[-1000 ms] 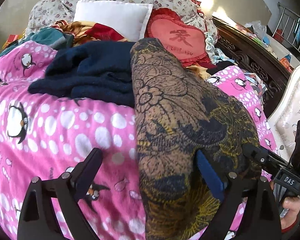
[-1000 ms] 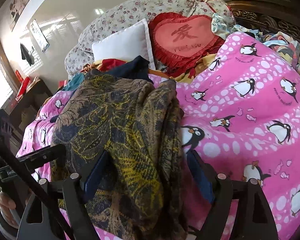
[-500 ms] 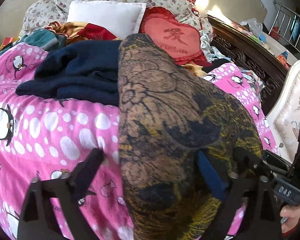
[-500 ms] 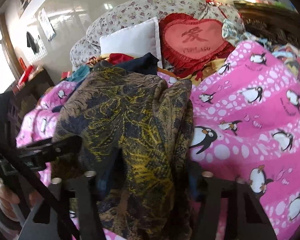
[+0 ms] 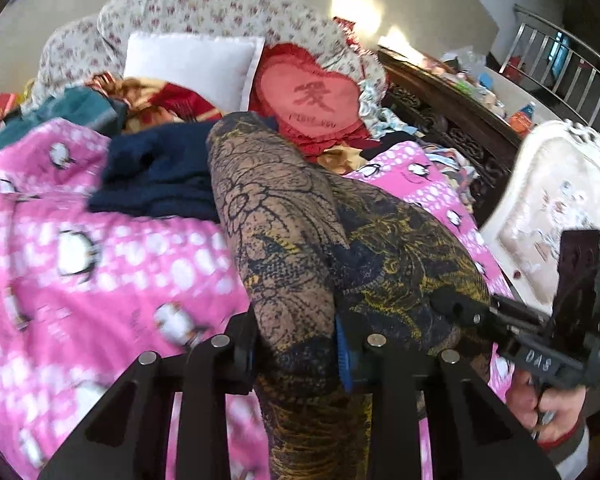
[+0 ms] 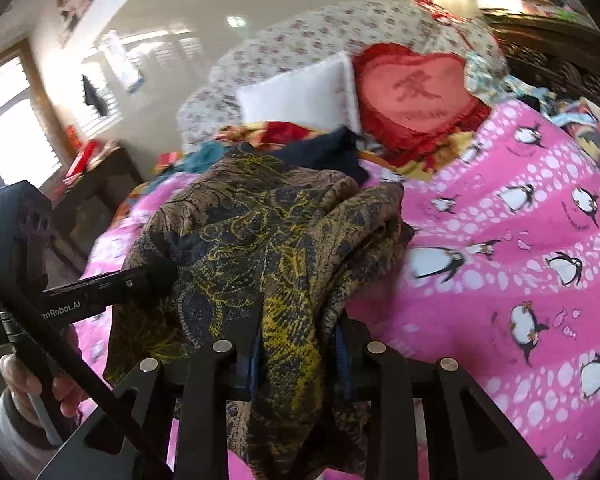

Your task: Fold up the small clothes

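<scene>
A brown garment with a dark blue and yellow floral print (image 5: 300, 240) lies bunched on the pink penguin bedspread (image 5: 80, 280). My left gripper (image 5: 296, 344) is shut on its near edge. In the right wrist view the same garment (image 6: 260, 240) is humped up, and my right gripper (image 6: 296, 348) is shut on a fold of it. Each gripper shows in the other's view: the right gripper (image 5: 460, 308) presses into the garment's right side, the left gripper (image 6: 152, 276) into its left side.
A dark navy garment (image 5: 160, 172) lies behind the printed one. A white pillow (image 5: 188, 68), a red heart cushion (image 5: 312, 100) and a floral bolster (image 5: 220, 12) stand at the head. A carved dark headboard (image 5: 452, 112) and a cream chair (image 5: 548, 208) are to the right.
Both grippers have closed from open onto the printed garment. The garment is bunched higher and narrower between them, and both cameras have moved slightly.
</scene>
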{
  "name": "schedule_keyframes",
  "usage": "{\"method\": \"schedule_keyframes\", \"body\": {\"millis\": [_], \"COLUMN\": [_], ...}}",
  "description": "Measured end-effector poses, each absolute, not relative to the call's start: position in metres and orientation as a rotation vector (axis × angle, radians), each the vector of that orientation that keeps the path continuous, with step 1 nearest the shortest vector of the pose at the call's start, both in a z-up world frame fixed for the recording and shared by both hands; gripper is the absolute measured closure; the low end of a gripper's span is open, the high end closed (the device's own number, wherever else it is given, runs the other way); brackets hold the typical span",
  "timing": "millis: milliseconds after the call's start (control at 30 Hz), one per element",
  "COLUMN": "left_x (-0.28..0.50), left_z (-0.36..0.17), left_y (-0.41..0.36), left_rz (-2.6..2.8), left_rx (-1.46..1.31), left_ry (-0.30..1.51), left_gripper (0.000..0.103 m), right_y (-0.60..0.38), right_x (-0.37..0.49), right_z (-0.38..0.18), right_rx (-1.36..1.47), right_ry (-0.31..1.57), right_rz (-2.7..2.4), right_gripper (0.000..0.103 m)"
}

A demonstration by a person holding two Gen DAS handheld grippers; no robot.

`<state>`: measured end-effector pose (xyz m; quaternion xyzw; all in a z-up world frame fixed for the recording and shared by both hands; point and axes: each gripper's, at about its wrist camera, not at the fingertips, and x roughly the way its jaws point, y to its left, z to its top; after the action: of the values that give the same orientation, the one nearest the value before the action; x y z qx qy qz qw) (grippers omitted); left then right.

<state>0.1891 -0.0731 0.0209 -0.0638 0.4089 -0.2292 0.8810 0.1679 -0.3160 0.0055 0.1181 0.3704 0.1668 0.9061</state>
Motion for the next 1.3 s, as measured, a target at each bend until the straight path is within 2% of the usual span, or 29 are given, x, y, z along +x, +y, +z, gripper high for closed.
{"method": "schedule_keyframes", "body": {"millis": [167, 267, 333, 367, 433, 500, 633, 767, 833, 1000, 1067, 1133, 1300], "left_x": [0.128, 0.094, 0.082, 0.080, 0.074, 0.065, 0.058, 0.069, 0.078, 0.111, 0.121, 0.127, 0.132], "left_z": [0.030, 0.005, -0.028, -0.045, -0.072, -0.065, -0.034, -0.019, -0.022, -0.049, -0.058, -0.065, -0.071], "left_y": [-0.028, 0.000, 0.014, 0.018, 0.025, 0.029, 0.031, 0.025, 0.020, 0.009, 0.010, 0.010, 0.004], "left_rz": [-0.443, -0.399, -0.359, -0.340, -0.311, -0.307, -0.249, -0.200, -0.179, -0.107, -0.110, -0.103, -0.088], "left_rx": [-0.088, -0.084, -0.098, -0.111, -0.135, -0.130, -0.086, -0.067, -0.057, -0.029, -0.052, -0.061, -0.049], "left_ry": [0.879, 0.934, 1.015, 1.065, 1.102, 1.060, 0.966, 0.913, 0.909, 0.960, 0.978, 0.980, 0.967], "left_gripper": [0.074, 0.072, 0.070, 0.067, 0.055, 0.053, 0.039, 0.035, 0.030, 0.030, 0.024, 0.019, 0.017], "right_y": [-0.274, -0.241, -0.225, -0.216, -0.209, -0.214, -0.233, -0.225, -0.202, -0.165, -0.166, -0.174, -0.183], "right_x": [0.122, 0.093, 0.087, 0.085, 0.081, 0.073, 0.054, 0.060, 0.073, 0.097, 0.115, 0.129, 0.146], "right_z": [0.011, -0.006, -0.029, -0.047, -0.070, -0.065, -0.017, 0.004, 0.002, -0.029, -0.049, -0.063, -0.069], "right_rx": [0.237, 0.225, 0.224, 0.195, 0.131, 0.120, 0.100, 0.130, 0.112, -0.026, -0.086, -0.084, -0.038], "right_ry": [0.798, 0.872, 0.949, 1.011, 1.089, 1.061, 0.922, 0.846, 0.843, 0.892, 0.919, 0.931, 0.958], "right_rz": [0.460, 0.549, 0.557, 0.544, 0.480, 0.448, 0.367, 0.380, 0.393, 0.367, 0.294, 0.242, 0.249], "right_gripper": [0.072, 0.071, 0.067, 0.066, 0.058, 0.050, 0.048, 0.048, 0.050, 0.067, 0.073, 0.074, 0.073]}}
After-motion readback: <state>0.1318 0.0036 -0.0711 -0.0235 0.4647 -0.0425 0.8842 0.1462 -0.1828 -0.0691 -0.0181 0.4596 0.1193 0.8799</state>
